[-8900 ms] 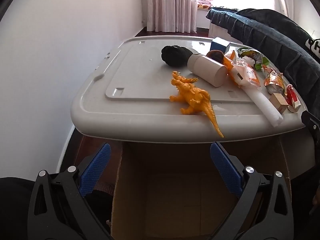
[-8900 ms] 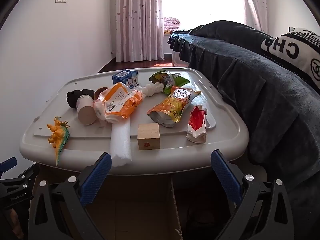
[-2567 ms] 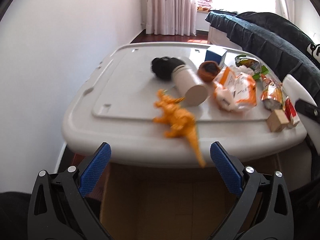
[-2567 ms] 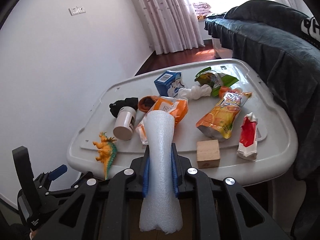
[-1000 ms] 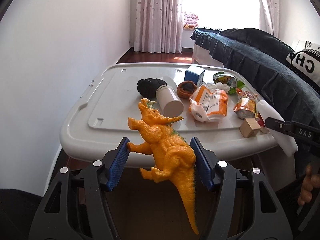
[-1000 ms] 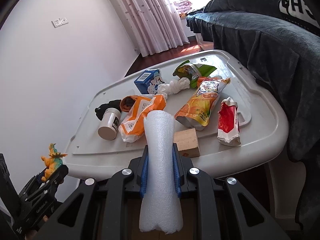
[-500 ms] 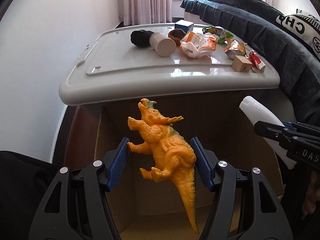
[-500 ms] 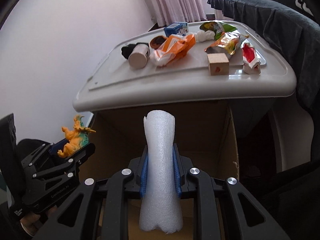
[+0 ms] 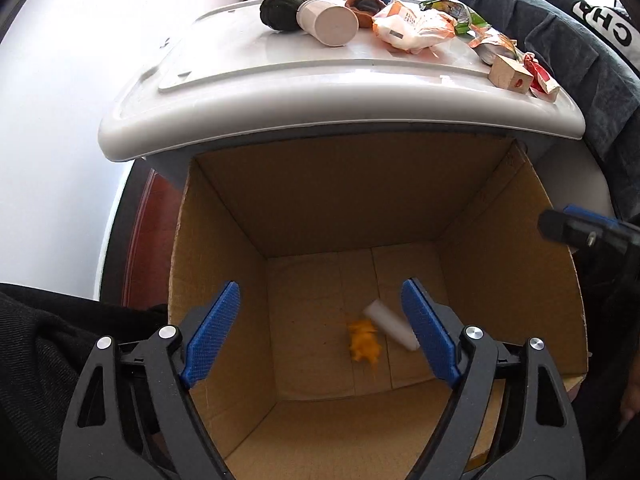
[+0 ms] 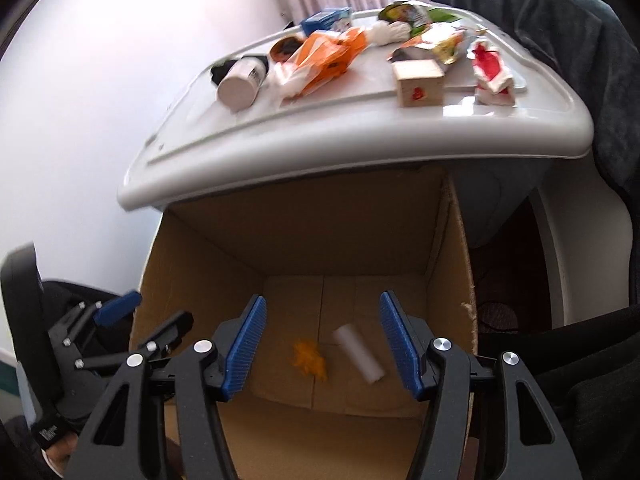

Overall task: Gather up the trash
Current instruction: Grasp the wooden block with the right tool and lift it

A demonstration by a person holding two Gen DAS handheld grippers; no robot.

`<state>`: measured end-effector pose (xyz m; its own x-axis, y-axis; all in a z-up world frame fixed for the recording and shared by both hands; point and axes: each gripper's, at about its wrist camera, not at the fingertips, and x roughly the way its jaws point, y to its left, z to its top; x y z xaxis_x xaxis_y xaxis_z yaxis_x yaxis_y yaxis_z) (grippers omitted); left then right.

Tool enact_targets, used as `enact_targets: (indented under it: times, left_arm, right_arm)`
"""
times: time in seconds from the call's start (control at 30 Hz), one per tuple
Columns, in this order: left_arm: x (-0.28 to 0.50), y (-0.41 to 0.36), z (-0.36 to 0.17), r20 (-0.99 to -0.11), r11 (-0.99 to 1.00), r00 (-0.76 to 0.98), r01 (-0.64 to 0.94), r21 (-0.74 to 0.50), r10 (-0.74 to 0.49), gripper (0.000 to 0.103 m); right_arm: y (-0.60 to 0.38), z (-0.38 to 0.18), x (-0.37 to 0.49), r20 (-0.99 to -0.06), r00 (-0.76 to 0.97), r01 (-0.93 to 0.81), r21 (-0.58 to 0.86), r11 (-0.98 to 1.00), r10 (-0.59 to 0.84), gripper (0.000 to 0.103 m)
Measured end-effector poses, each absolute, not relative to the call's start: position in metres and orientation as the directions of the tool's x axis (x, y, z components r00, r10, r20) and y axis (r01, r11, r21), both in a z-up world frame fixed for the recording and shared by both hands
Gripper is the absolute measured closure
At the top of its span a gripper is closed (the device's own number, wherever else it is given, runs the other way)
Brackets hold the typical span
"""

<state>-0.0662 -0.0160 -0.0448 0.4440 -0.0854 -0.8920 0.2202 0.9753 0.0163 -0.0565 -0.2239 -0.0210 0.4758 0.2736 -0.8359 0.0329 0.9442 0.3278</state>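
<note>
1. the left gripper (image 9: 320,332) hangs over an open cardboard box (image 9: 224,240), pointing steeply down into it; its blue fingers (image 9: 210,334) are spreading wider and nothing is between them.
2. the right gripper (image 10: 322,344) hangs over the same box, its fingers (image 10: 244,346) also opening, with nothing in their grasp.
3. an orange toy dinosaur (image 9: 364,346) and a white foam roll (image 9: 392,328) show as blurred shapes low inside the box, just beside each other; whether they already rest on the bottom cannot be told.
4. behind the box, a grey plastic lid serves as the tabletop (image 9: 248,76), its near edge overhanging the box's far wall.
5. on the tabletop lie a white cylindrical container (image 9: 328,24) on its side, a black object (image 9: 278,12) touching it, an orange-and-white wrapper (image 9: 412,28), a wooden cube (image 9: 510,74) and a red-and-white packet (image 9: 540,76) just beside the cube.
6. a dark blanket (image 9: 560,36) runs along the right of the tabletop.
</note>
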Motion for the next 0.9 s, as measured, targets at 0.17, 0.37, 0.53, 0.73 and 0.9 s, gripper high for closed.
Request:
enact_targets:
  times: [0.17, 0.37, 0.53, 0.73, 0.9]
  left_arm:
    - [-0.059, -0.014, -0.045, -0.889, 0.979, 0.444, 0.202, -0.021, -0.111, 0.022]
    - [-0.053, -0.007, -0.046, -0.886, 0.982, 0.443, 0.179, -0.061, -0.136, 0.022]
    - [-0.053, -0.003, -0.042, -0.873, 0.982, 0.466, 0.174, -0.069, -0.144, 0.022]
    - [-0.054, -0.001, -0.043, -0.869, 0.982, 0.473, 0.175, -0.066, -0.143, 0.022]
    - [-0.053, 0.002, -0.043, -0.871, 0.984, 0.469, 0.158, -0.077, -0.143, 0.022]
  right_arm:
    - [-0.248, 0.003, -0.030, -0.802, 0.556, 0.075, 0.309, 0.948, 0.217, 0.044]
    - [-0.266, 0.019, 0.020, -0.780, 0.608, 0.112, 0.269, 0.957, 0.148, 0.044]
    - [-0.270, 0.008, 0.054, -0.796, 0.593, 0.140, 0.251, 0.958, 0.122, 0.044]
    - [-0.262, 0.009, 0.071, -0.779, 0.627, 0.141, 0.130, 0.981, 0.013, 0.042]
    - [-0.274, -0.002, 0.070, -0.783, 0.622, 0.185, 0.145, 0.972, -0.002, 0.045]
